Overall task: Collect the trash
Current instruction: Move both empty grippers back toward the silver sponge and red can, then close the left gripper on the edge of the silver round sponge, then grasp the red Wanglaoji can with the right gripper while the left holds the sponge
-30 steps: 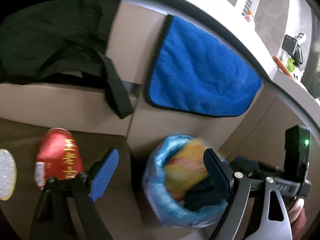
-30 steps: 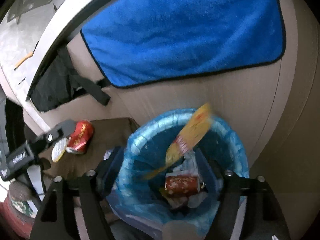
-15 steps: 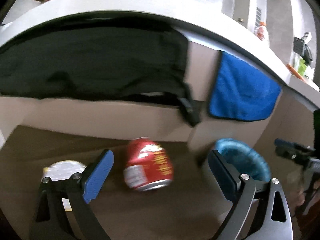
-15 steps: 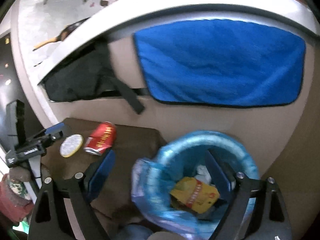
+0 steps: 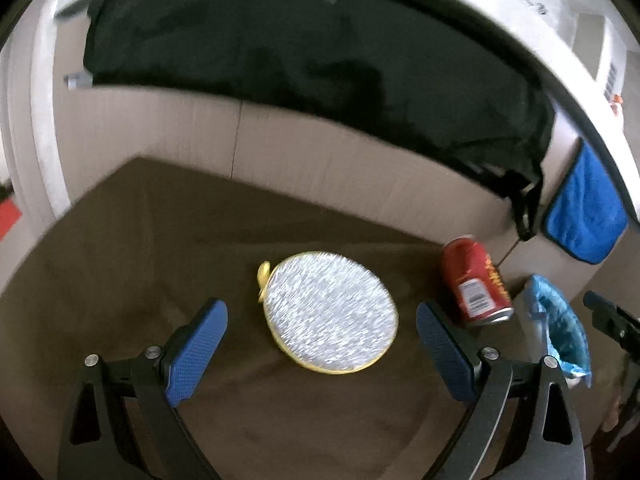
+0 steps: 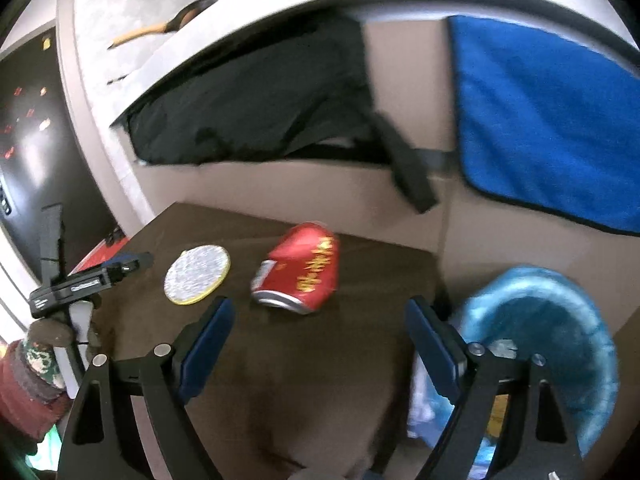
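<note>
Brown bench (image 5: pixel 120 248) with lined bin (image 6: pixel 560 320) at its right edge. Both views have swung from the bin to the bench: remaining trash is likely next. Red can (image 6: pixel 304 268) lies ahead of the right claw (image 6: pixel 320 344); foil lid (image 5: pixel 330 312) ahead of the left claw (image 5: pixel 320 344). Both claws have just opened wide, empty.

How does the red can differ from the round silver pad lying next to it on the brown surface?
The red can is a cylinder lying on its side, while the silver pad is a flat disc lying flat. The can is red with yellow lettering; the pad is sparkly silver with a yellow rim. The can lies nearer the blue-lined bin than the pad does. Both rest on the brown surface, and neither is gripped.
</note>
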Tool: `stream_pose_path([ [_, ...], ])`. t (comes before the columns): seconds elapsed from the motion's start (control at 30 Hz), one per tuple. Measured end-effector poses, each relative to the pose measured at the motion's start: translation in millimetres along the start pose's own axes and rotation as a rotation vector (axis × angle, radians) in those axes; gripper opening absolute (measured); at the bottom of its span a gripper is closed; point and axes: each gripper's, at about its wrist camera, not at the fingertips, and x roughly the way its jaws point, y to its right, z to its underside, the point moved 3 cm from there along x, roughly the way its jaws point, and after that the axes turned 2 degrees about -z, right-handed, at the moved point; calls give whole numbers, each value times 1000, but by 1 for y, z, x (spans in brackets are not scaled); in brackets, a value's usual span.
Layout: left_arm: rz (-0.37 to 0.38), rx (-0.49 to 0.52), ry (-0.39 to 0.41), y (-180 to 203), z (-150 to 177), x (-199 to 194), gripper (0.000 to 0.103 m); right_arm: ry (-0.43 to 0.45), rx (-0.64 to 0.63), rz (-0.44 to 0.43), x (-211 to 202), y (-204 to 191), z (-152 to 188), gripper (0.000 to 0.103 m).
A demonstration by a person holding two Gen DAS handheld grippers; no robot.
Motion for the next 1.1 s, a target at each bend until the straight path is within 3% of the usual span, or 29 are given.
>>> stream_pose_path([
  [0.13, 4, -64, -45, -11, 3, 21, 94, -46, -4, -45, 18, -18, 7, 73],
  [0.2, -3, -88, -65, -17, 3, 28, 92, -59, -12, -43, 23, -24, 12, 73],
  [0.33, -17, -131, -137, -22, 4, 43, 78, -80, -22, -33, 29, -29, 20, 73],
  [0.53, -46, -119, -156, -11, 3, 46, 76, -80, -4, -45, 37, -27, 24, 73],
  [0.6, -60, -111, -161, -6, 2, 47, 60, -85, -1, -45, 40, -27, 26, 73],
  [0.63, -79, -99, -165, -3, 3, 48, 43, -88, 0, -46, 41, -28, 27, 73],
  [0.7, -82, -97, -159, -4, 2, 49, 34, -95, 5, -45, 43, -28, 28, 73],
  [0.77, -87, -88, -130, -4, 1, 43, 20, -100, 10, -40, 43, -28, 28, 73],
  [1.1, -92, 54, 113, 7, -17, -26, 13, -92, 87, -24, 55, -21, 8, 73],
])
